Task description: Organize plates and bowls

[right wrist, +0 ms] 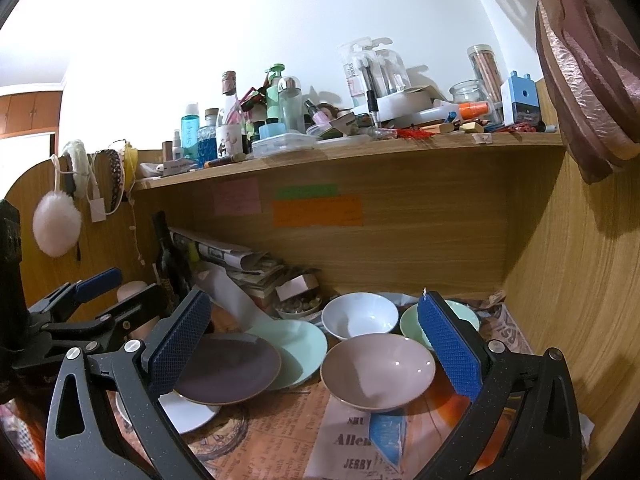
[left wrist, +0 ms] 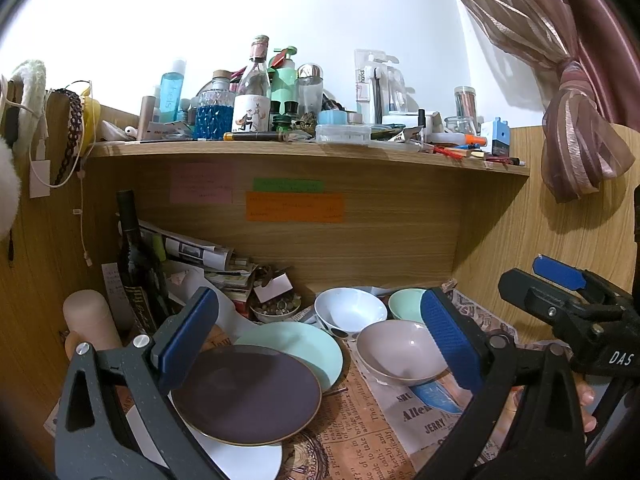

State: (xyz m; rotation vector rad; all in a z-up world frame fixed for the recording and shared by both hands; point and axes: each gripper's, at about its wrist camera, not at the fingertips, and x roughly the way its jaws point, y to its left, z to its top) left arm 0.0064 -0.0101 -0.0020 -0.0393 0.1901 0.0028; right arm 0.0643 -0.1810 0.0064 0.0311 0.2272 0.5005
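Wood-panelled desk nook, newspaper-print mat on the surface; your dishes sit on it under the shelf.

The dark plate lies at front left, resting on a white plate below it and overlapping the near edge of the mint plate behind it. To the right, apart from the plates, the pink bowl stands upright at the front. The white bowl sits behind it, and the mint bowl is at the back right, partly hidden by your finger pad. All three bowls are empty and close together.

Your left gripper hovers above the plates with its fingers wide apart, clamped on nothing. Your right gripper hangs over the bowls, its fingers likewise spread wide and holding nothing; the pink bowl shows between them in the right wrist view.

Behind the dishes, a small dish of beads sits against a heap of papers, with a dark bottle standing at far left. Sticky notes are on the back panel. Bottles and jars crowd the shelf top. A curtain hangs tied at the right.
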